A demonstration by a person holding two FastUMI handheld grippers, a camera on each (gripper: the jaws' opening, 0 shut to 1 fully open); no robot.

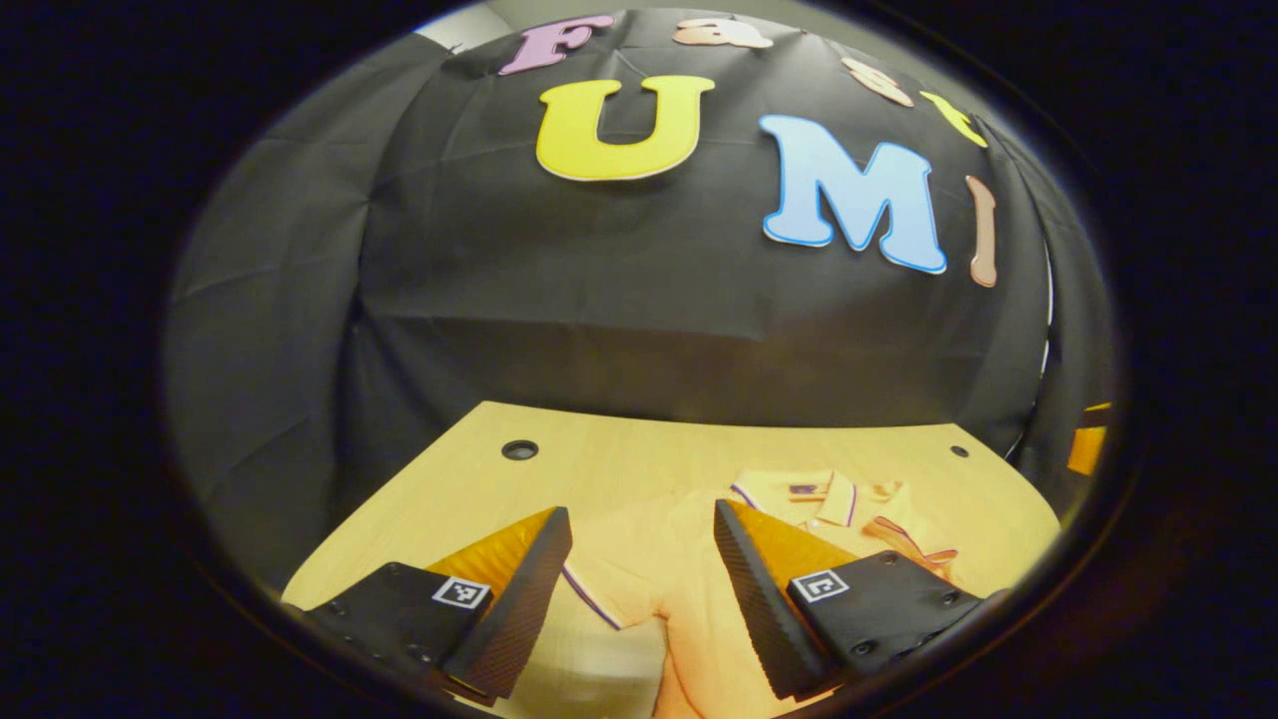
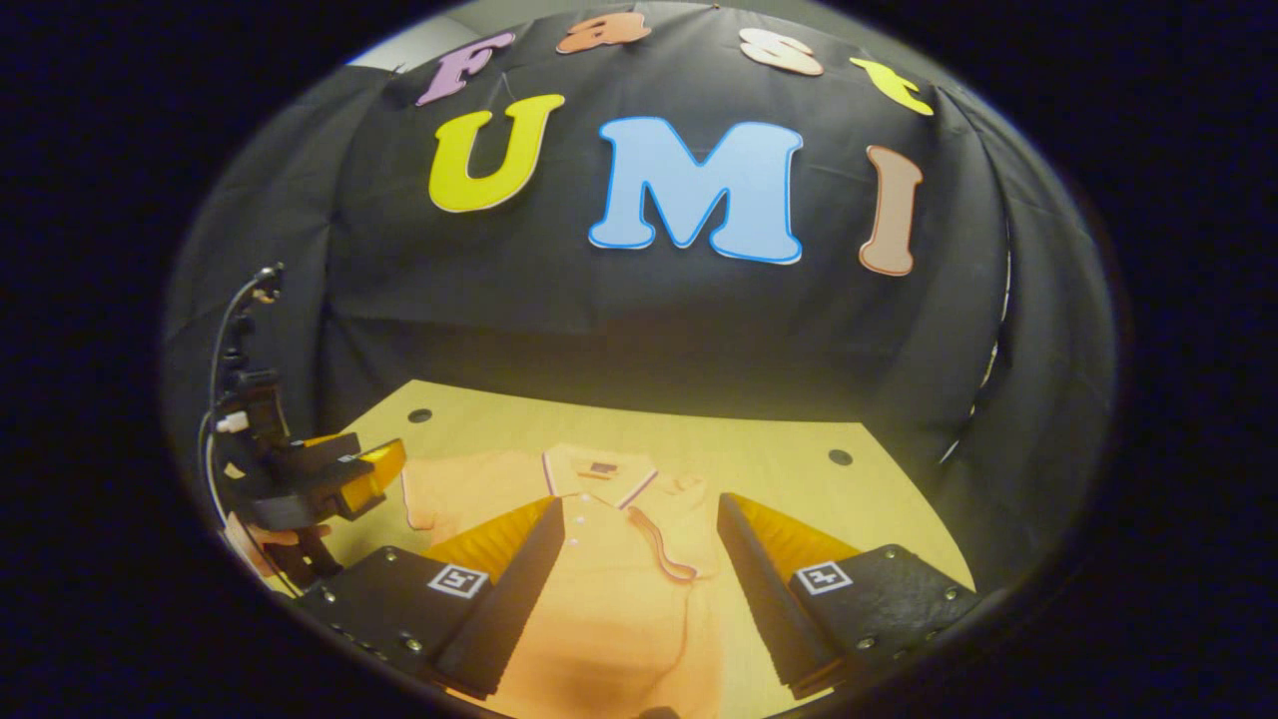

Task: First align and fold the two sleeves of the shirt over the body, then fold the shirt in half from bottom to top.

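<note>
Shirt [image 2: 609, 589] lies flat on table [image 2: 799, 439]; left gripper [image 1: 639, 559] and right gripper [image 2: 639, 549] gape wide above it.

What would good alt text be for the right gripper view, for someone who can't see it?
An orange polo shirt lies flat on a light wooden table, collar toward the far black cloth wall, with its right sleeve already folded over the body. The right hand-held gripper hovers open above the shirt, and the left hand-held gripper sits off to the left by the other sleeve.
</note>
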